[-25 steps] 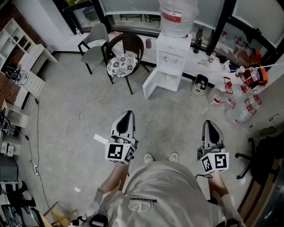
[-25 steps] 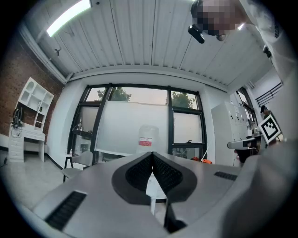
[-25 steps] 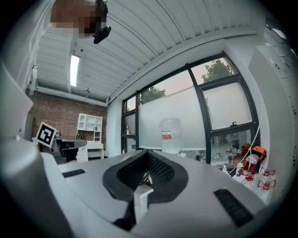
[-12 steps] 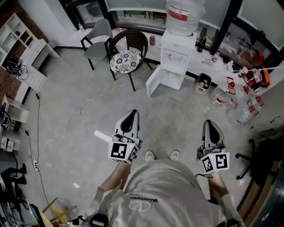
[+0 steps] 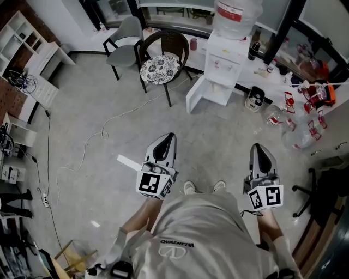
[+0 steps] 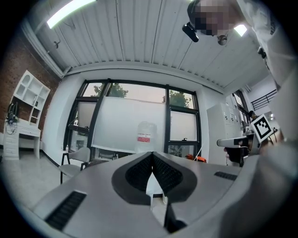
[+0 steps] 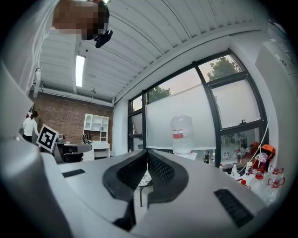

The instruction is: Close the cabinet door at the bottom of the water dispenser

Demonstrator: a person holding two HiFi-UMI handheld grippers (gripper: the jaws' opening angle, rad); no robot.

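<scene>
The white water dispenser (image 5: 225, 59) stands at the far wall with a clear bottle (image 5: 236, 15) on top. Its bottom cabinet door (image 5: 196, 101) hangs open, swung out to the left. My left gripper (image 5: 169, 136) and right gripper (image 5: 256, 147) are held level in front of the person's body, both shut and empty, well short of the dispenser. In the left gripper view the bottle (image 6: 146, 136) shows above the closed left gripper (image 6: 152, 154). In the right gripper view the bottle (image 7: 182, 134) stands right of the closed right gripper (image 7: 147, 151).
A round chair with a patterned cushion (image 5: 160, 68) and a grey chair (image 5: 124, 41) stand left of the dispenser. A small bin (image 5: 254, 98) and several bottles (image 5: 294, 131) lie to its right. A cable (image 5: 103, 136) runs across the concrete floor.
The person has stepped towards the dispenser, and both grippers have moved forward with them. The dispenser and chairs sit a little nearer. Both grippers stay shut.
</scene>
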